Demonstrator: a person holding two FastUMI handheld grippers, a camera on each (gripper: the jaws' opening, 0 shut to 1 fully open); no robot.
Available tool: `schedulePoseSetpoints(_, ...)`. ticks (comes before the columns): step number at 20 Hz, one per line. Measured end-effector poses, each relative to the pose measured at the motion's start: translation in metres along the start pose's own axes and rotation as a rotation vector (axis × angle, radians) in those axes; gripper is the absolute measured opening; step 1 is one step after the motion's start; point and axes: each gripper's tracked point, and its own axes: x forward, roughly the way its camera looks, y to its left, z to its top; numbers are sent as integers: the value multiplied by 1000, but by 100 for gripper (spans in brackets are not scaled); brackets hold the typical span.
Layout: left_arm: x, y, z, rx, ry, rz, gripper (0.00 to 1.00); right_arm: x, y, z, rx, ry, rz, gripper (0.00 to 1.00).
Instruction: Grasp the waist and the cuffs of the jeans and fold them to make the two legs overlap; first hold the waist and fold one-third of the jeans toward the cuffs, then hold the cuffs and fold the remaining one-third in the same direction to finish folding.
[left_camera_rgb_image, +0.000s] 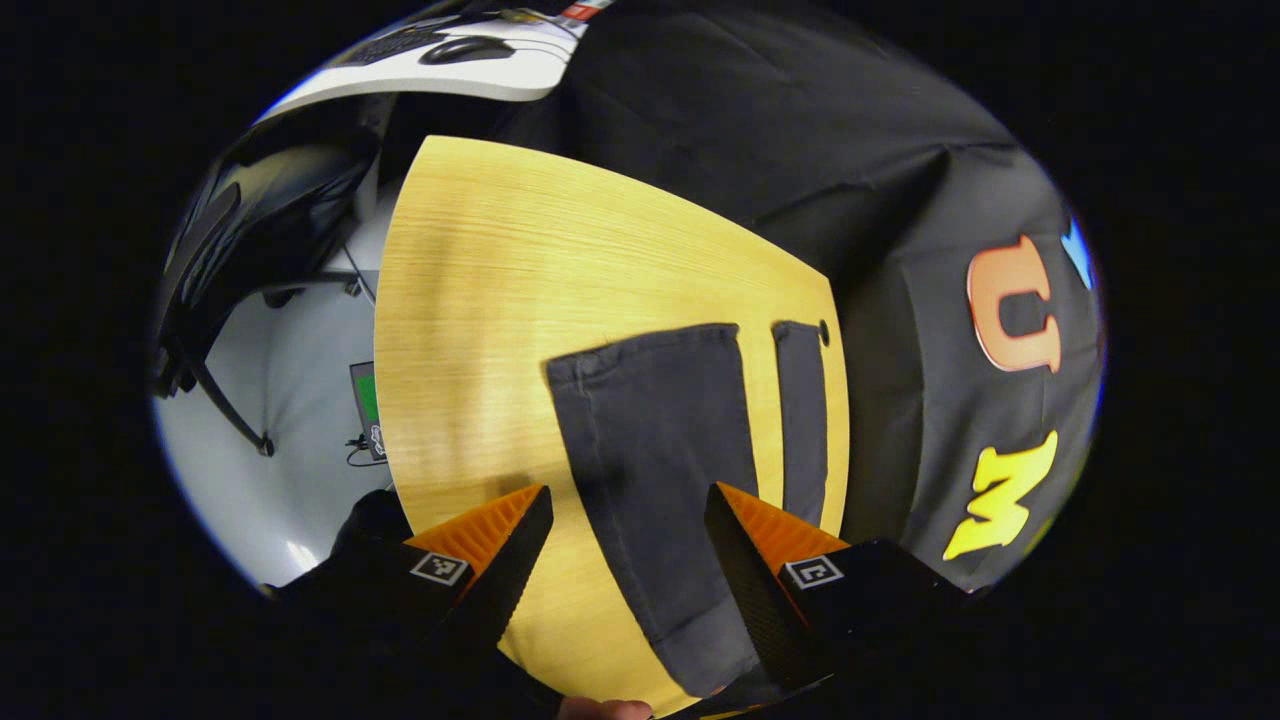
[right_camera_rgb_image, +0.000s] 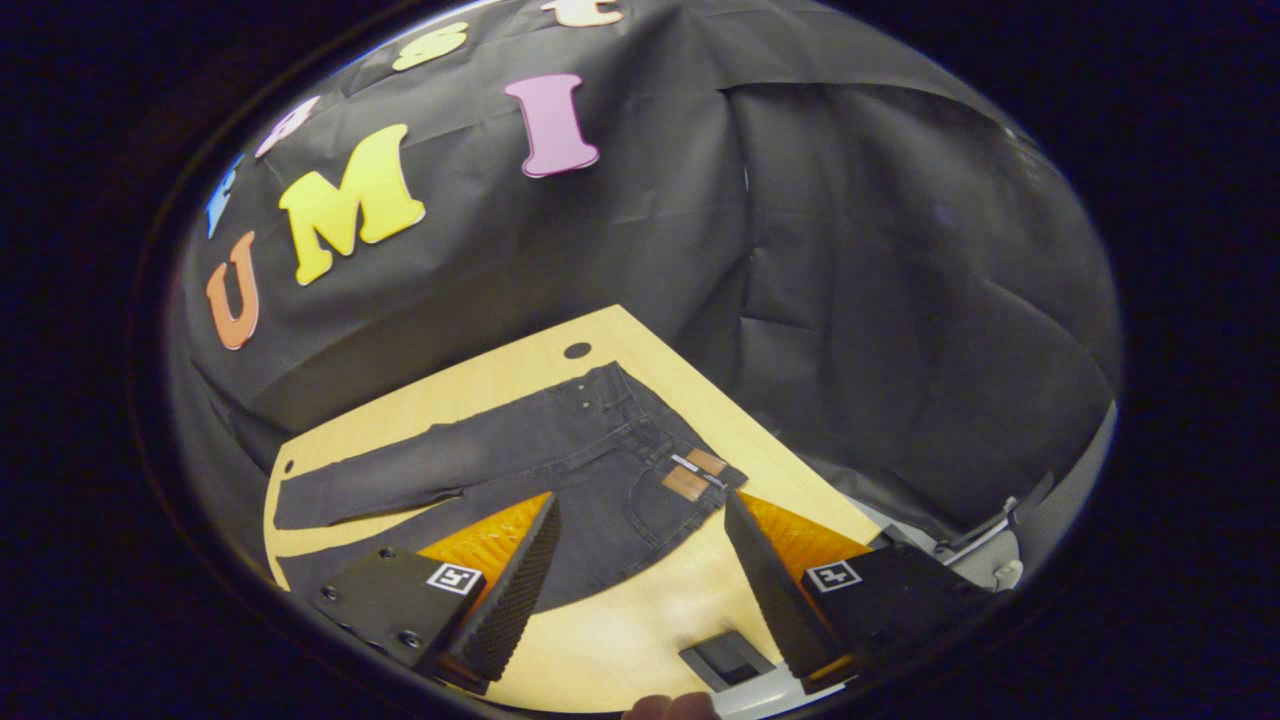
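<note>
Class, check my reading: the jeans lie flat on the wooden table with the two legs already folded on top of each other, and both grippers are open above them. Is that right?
Not quite. The jeans do lie flat on the wooden table, but the legs are spread apart, with bare table between the cuffs, as the left gripper view shows. The left gripper and right gripper are open above them.

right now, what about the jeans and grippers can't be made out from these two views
- Left gripper view: the jeans show their two legs and cuffs; the waist end runs behind the left gripper and off the lower edge.
- Right gripper view: the right gripper covers part of the near leg and seat.
- Right gripper view: the waist label is too small to read.
</note>
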Motion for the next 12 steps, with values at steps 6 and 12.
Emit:
schedulePoseSetpoints(6, 21, 0, 12, 40, -27, 39, 99, 4, -14, 5, 16, 7, -15, 100)
schedulePoseSetpoints(12, 44, -29, 18, 90, -40, -18, 99, 43, -19, -19, 186, 150, 62, 100)
